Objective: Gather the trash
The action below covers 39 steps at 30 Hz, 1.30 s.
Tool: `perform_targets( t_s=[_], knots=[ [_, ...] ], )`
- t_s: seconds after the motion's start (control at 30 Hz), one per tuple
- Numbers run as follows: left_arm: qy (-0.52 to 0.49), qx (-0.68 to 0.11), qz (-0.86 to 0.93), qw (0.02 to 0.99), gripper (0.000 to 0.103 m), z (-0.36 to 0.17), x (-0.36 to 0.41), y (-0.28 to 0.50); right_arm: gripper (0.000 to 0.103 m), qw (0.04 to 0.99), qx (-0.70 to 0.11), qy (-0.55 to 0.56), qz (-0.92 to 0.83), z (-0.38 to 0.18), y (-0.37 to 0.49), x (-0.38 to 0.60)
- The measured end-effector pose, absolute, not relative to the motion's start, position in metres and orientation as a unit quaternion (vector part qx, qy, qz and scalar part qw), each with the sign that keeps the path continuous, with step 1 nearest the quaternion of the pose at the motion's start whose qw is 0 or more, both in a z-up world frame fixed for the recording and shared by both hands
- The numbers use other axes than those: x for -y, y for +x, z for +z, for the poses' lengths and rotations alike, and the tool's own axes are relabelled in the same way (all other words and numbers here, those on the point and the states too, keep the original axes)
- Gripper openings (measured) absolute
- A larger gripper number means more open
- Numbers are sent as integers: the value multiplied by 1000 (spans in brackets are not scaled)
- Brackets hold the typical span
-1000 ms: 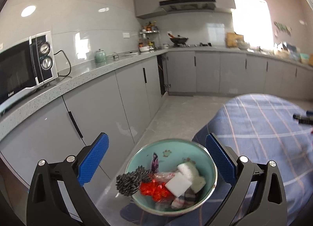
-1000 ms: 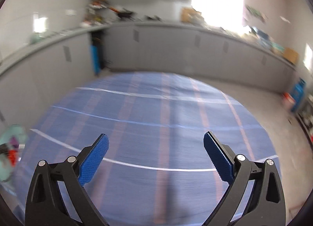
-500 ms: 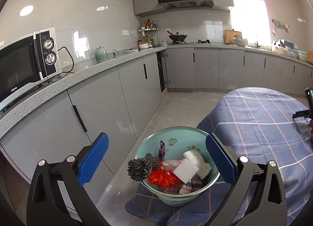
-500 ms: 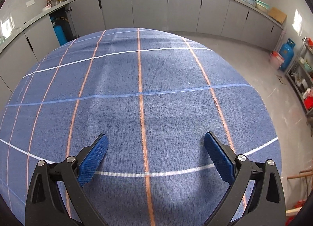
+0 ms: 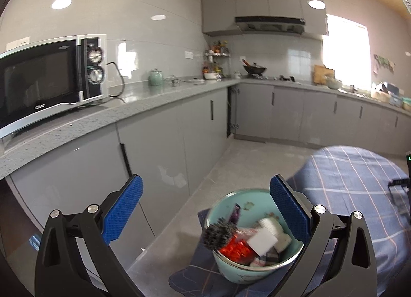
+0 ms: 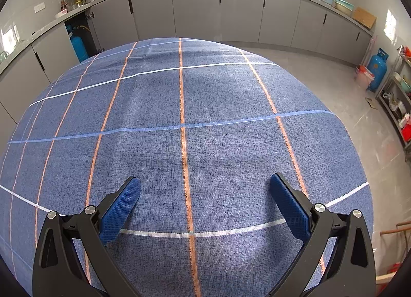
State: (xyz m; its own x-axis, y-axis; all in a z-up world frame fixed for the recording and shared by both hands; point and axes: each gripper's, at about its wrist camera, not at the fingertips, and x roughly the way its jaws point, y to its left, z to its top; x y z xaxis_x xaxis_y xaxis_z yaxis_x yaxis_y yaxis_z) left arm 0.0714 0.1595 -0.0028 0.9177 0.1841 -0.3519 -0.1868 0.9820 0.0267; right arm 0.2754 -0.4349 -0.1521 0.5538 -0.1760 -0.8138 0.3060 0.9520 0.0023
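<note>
A teal bowl stands at the corner of the blue checked tablecloth. It holds trash: a dark spiky lump, red wrapping, a white square and other scraps. My left gripper is open; the bowl sits low between its fingers, mostly by the right finger, which covers part of the rim. In the right wrist view my right gripper hangs open over bare tablecloth, with nothing between its fingers.
Grey cabinets and a counter with a microwave run along the left. Grey floor lies beyond the table. Blue gas cylinders and shelves stand at the right of the room.
The left gripper has tilted up and swung left, so the bowl now sits lower and further right. The right view has steadied over the cloth, pulled back a little.
</note>
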Motion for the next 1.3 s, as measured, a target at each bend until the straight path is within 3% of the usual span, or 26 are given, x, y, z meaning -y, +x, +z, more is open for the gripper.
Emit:
perform_targets(
  t_s=[0.77, 1.3],
  knots=[
    [-17, -93, 144, 985, 98, 41, -198, 21, 99, 879, -452, 73, -137, -152, 273, 433],
    [65, -119, 55, 989, 98, 27, -103, 31, 99, 879, -452, 73, -137, -152, 273, 433]
  ],
)
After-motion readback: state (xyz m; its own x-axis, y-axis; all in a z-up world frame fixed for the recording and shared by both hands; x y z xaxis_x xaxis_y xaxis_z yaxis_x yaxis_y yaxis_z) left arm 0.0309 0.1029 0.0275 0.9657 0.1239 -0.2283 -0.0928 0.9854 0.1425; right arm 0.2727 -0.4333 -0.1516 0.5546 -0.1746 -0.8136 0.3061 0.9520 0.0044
